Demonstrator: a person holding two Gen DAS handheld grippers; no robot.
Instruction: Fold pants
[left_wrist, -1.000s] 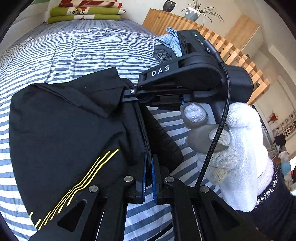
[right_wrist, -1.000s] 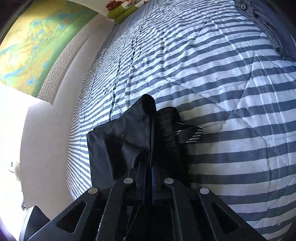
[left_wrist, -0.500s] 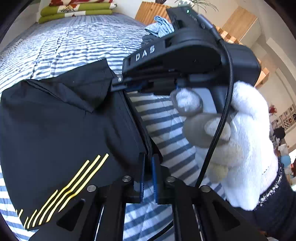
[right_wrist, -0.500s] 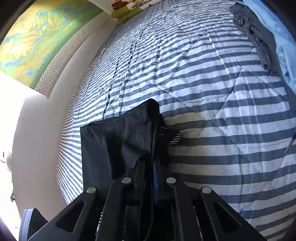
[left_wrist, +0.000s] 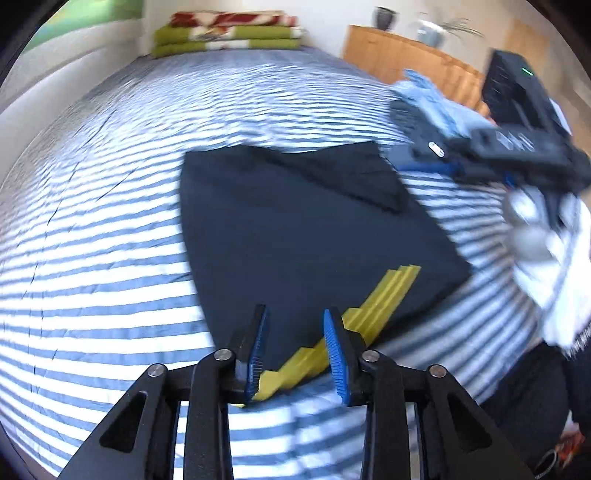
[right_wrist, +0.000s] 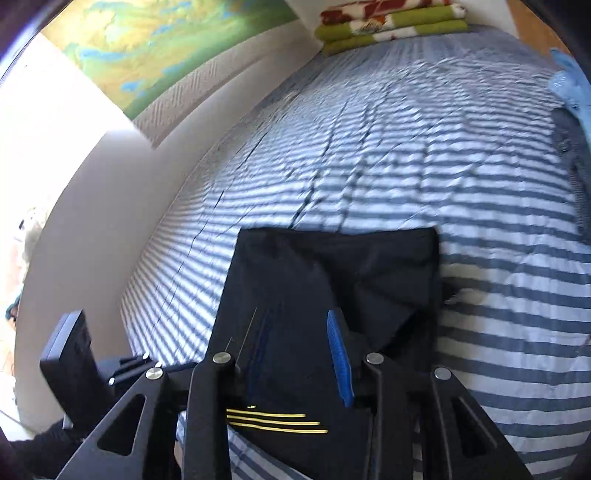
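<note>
The black pants (left_wrist: 295, 229) with yellow stripes lie folded into a compact rectangle on the striped bed; in the right wrist view the pants (right_wrist: 332, 288) fill the lower middle. My left gripper (left_wrist: 295, 347) hovers open over the near edge of the pants, nothing between its blue pads. My right gripper (right_wrist: 299, 350) is open too, above the near part of the pants, its jaws apart. In the left wrist view the right gripper (left_wrist: 424, 157) appears at the far right, held by a white-gloved hand (left_wrist: 554, 258), beside the pants' far corner.
The striped bed cover (left_wrist: 92, 221) stretches all around. Folded green and red blankets (left_wrist: 229, 33) sit at the head of the bed. A pile of blue and grey clothes (left_wrist: 428, 99) lies at the right edge, before a wooden headboard (left_wrist: 399, 55). A wall (right_wrist: 110, 206) borders the bed's left side.
Both grippers have let go of the pants and opened, then pulled back and up. The pants now lie flat and folded on the bed instead of hanging pinched in the jaws.
</note>
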